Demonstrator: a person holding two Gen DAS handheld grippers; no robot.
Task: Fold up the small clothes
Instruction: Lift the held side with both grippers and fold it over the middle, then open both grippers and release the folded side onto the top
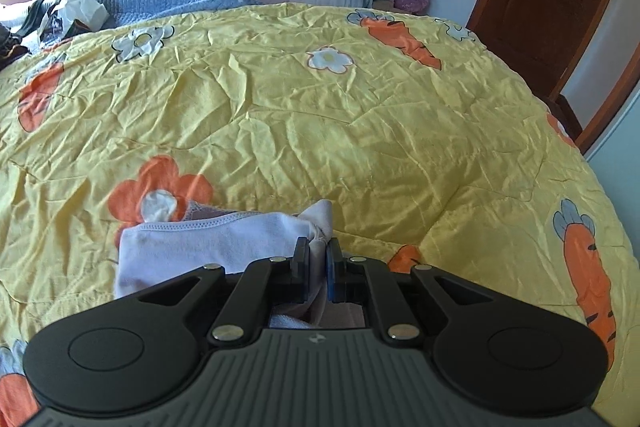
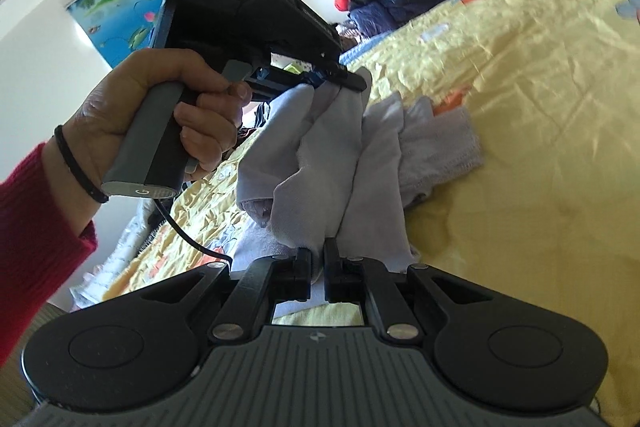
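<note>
Both the left gripper point(image 1: 318, 253) and right gripper point(image 2: 317, 263) are clamped on the pale lilac garment point(image 2: 332, 155), which is light, limp and best held at its hemmed edges.

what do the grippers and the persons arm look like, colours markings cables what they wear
Both grippers are black: the left gripper and right gripper have ribbed grey bodies, round side lobes, silver rivets and a small logo. The left one has blue pads. Seen from the right wrist, the left gripper has a grey-and-black handle with a power symbol, white lettering and a black cable. The arm wears a red sleeve and a black wristband.
</note>
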